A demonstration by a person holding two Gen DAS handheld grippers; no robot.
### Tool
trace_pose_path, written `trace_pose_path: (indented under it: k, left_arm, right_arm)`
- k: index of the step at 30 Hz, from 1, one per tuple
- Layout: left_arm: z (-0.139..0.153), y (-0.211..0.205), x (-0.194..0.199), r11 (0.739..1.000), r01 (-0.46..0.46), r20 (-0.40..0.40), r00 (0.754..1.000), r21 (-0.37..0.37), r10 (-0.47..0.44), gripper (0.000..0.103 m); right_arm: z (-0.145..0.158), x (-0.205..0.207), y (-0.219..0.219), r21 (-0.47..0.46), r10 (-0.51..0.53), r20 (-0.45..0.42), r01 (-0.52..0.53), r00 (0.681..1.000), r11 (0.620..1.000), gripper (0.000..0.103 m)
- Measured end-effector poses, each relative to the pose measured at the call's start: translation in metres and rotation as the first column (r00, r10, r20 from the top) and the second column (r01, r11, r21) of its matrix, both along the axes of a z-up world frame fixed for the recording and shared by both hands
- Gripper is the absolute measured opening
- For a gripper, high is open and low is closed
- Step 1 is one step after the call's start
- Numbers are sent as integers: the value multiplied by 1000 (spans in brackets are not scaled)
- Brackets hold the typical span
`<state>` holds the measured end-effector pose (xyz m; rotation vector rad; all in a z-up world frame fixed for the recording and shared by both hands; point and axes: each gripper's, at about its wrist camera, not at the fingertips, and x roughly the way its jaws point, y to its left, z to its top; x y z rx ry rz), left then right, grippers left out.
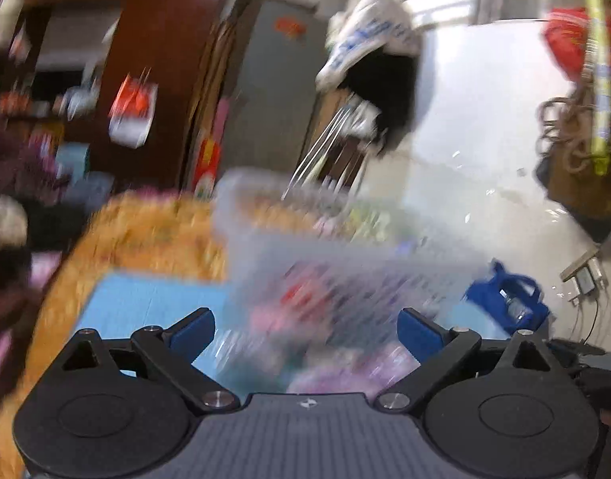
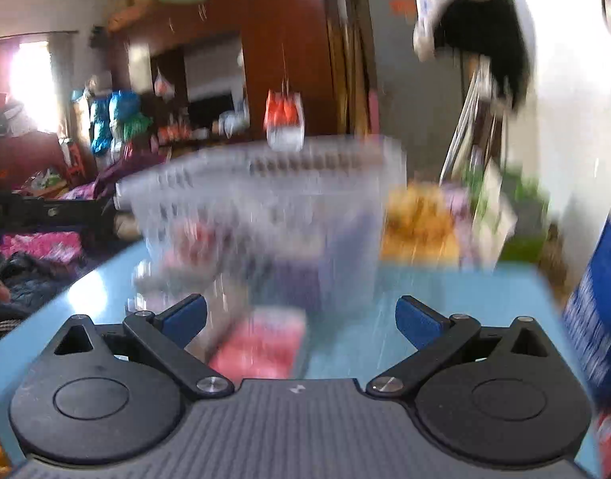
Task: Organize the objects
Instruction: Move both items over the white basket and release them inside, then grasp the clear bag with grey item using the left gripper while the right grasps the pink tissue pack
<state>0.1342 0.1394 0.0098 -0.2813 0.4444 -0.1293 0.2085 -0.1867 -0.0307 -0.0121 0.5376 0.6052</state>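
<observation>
Both views blurred. Left gripper (image 1: pixel 305 329) and right gripper (image 2: pixel 301 321) have jaws wide apart, nothing held. Clear basket (image 2: pixel 261 215) of small items sits on the blue table (image 2: pixel 445 299). Risk: a hasty reach could nudge the basket. Blue box (image 2: pixel 597 311) crowds the basket's right; pink packet (image 2: pixel 257 349) lies in front.

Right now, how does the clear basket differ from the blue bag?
The basket is see-through plastic with slotted walls; the bag is solid blue with handles. The basket looks much the larger and sits ahead of the open left gripper and right gripper; the bag stands off to the right. The basket holds blurred colourful items; the bag's contents are unclear. Both sit on the light blue surface.
</observation>
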Motion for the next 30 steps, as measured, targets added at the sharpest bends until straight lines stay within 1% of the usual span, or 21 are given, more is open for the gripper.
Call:
trace_pose_path:
  k: [1, 2, 4, 6, 8, 9, 10, 11, 12, 14, 15, 18, 22, 25, 28, 30]
  left_arm:
    - [-8, 9, 5, 1000, -5, -21, 1000, -27, 5, 98]
    - [-13, 16, 10, 999, -11, -33, 999, -44, 10, 97]
    - [-19, 26, 22, 997, -30, -64, 998, -65, 26, 97]
    - [-23, 28, 31, 997, -21, -92, 996, -70, 14, 97]
    - [-24, 26, 38, 999, -11, -120, 993, -51, 5, 97]
    - [-25, 23, 41, 999, -11, -137, 991, -32, 7, 97]
    - [-26, 21, 42, 1000, -16, -144, 990, -20, 13, 97]
    - [-27, 20, 42, 1000, -20, -147, 989, -12, 18, 97]
    - [-27, 19, 45, 1000, -21, -151, 988, -6, 20, 97]
    - [-30, 19, 46, 1000, -27, -160, 987, 3, 27, 97]
    - [-31, 18, 48, 999, -33, -168, 985, 7, 34, 97]
    - [-36, 17, 51, 999, -35, -185, 982, 20, 38, 97]
    - [-42, 17, 54, 999, -42, -197, 980, 13, 43, 96]
    - [-43, 14, 58, 998, -53, -197, 979, 22, 56, 94]
    - [-41, 8, 62, 998, -62, -194, 979, 34, 67, 93]
    - [-40, 5, 63, 997, -68, -186, 980, 42, 75, 93]
  right_arm:
    - [-4, 7, 0, 9, -5, -32, 6, 999, 1000, 88]
    - [-4, 12, 1, 13, -9, -52, 9, 999, 1000, 86]
    - [-4, 17, 6, 20, 19, -77, -17, 997, 1000, 84]
    - [-5, 17, 17, -10, 49, -81, -50, 996, 999, 83]
    - [-8, 10, 27, -45, 69, -78, -72, 995, 996, 83]
    - [-10, 8, 33, -77, 79, -77, -85, 994, 993, 82]
    - [-13, 4, 35, -107, 77, -70, -84, 995, 991, 77]
    - [-14, 3, 40, -137, 74, -63, -82, 995, 987, 76]
    - [-15, 2, 40, -147, 76, -59, -84, 995, 986, 76]
    - [-15, 2, 38, -139, 88, -67, -97, 994, 986, 69]
    - [-14, 1, 36, -126, 94, -73, -102, 993, 987, 62]
    - [-14, -6, 27, -141, 47, -32, -51, 998, 989, 62]
    - [-15, -7, 5, -94, 30, -39, -34, 999, 995, 62]
    - [-11, -8, -1, -87, -2, -10, 1, 1000, 996, 62]
    - [-10, -8, -3, -71, 4, -6, -4, 1000, 997, 62]
    - [-9, -10, -2, -64, 13, 12, -13, 1000, 998, 62]
